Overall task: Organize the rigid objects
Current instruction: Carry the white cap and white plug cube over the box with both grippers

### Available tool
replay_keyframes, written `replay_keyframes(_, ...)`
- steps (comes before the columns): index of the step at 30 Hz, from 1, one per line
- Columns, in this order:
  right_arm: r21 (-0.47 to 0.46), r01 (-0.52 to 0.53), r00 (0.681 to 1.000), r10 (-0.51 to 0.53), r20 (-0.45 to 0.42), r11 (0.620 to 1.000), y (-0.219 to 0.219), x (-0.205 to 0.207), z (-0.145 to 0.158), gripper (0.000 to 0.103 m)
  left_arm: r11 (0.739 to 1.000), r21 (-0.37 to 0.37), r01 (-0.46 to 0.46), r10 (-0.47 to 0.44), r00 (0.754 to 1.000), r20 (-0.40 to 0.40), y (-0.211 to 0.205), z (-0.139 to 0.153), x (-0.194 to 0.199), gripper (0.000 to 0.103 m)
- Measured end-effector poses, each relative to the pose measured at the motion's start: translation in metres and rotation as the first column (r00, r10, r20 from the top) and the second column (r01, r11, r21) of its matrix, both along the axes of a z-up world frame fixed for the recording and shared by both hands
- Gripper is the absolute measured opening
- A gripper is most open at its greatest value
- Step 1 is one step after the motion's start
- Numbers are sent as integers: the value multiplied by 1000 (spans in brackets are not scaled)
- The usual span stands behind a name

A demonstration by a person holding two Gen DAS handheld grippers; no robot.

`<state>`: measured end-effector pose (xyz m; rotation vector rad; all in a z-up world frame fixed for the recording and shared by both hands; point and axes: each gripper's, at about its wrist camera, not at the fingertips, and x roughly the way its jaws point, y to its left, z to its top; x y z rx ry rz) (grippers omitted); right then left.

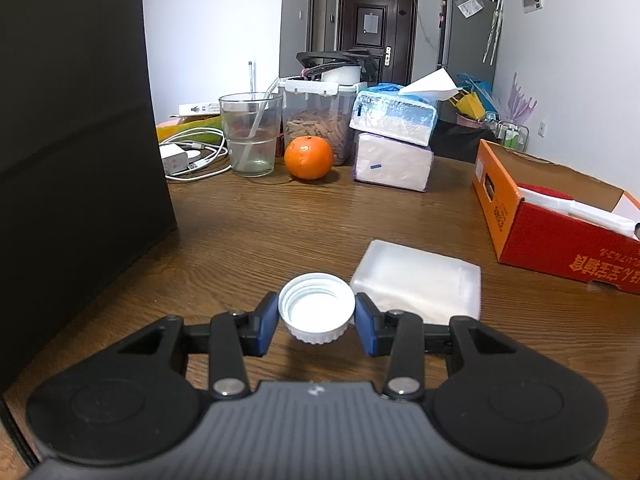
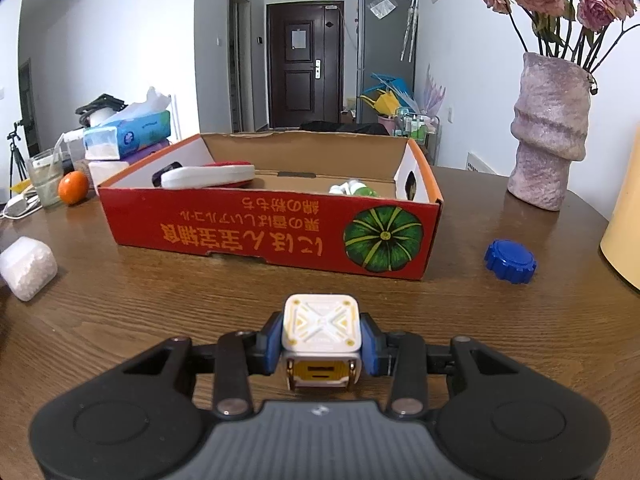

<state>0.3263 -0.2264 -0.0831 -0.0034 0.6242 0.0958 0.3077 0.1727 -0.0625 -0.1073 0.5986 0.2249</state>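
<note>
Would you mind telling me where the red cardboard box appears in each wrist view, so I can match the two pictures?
Left wrist view: the red cardboard box sits at the right edge, partly cut off.
Right wrist view: the red cardboard box fills the centre, behind the right gripper.
Shared landmark: the orange beside the drinking glass.

left gripper point(image 1: 316, 322) clamps white ribbed plastic bottle cap point(image 1: 317, 308), open side up | above brown wooden table point(image 1: 248, 232) | translucent plastic packet point(image 1: 420, 280) just beside
</note>
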Motion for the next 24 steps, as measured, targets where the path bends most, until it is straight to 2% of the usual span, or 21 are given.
replay_keyframes(11,11,-16,1000,16,23,1000,2,-6,8,38,998,6,68,-68,998,20,-38,9,-8,42)
replay_keyframes(24,33,-35,997,33,67,999,2,-11,23,38,981,3,194,-193,980,51,-107,26,4,42)
